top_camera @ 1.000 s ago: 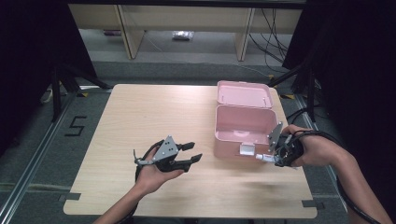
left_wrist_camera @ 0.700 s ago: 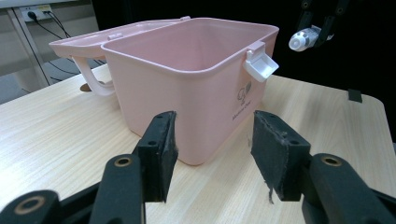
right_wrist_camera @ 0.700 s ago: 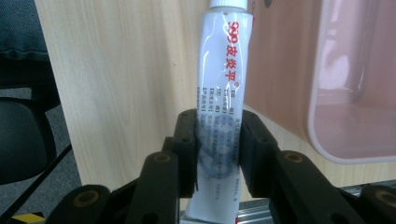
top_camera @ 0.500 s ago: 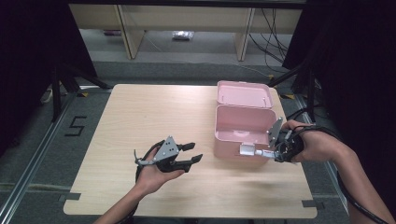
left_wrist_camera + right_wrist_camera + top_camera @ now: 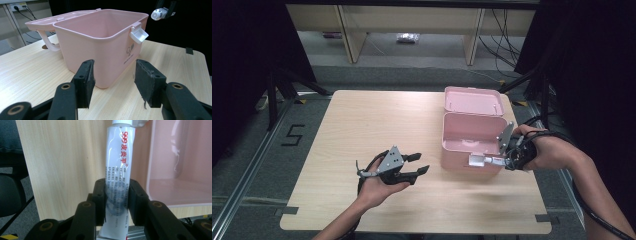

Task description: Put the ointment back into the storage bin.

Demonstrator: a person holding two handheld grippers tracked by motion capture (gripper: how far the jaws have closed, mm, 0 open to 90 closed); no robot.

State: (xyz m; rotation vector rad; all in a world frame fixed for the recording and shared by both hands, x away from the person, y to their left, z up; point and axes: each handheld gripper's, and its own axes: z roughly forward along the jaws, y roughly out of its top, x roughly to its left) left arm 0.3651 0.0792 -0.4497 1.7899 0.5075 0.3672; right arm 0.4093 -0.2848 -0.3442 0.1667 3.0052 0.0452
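The right tool (image 5: 117, 195) is clamped on a white tube (image 5: 119, 170) printed with red and dark lettering, the pads pressed against the tube's lower half. In the high view this tool (image 5: 507, 159) is held by the right hand (image 5: 548, 152) at the right edge of the tabletop (image 5: 362, 120), the forearm coming in from the lower right, and the tube (image 5: 482, 160) is pointed level toward the left, at the front right corner of the open pink box (image 5: 472, 142). Its capped end is seen in the left gripper view (image 5: 160, 13), raised above the box's rim. The box's lid (image 5: 473, 101) is folded back behind it and a white latch (image 5: 138, 35) hangs at the front. The left tool (image 5: 412, 167) is held just above the tabletop, well left of the box, in an upturned left hand (image 5: 374, 187); its jaws are spread apart with nothing between them, aimed at the box.
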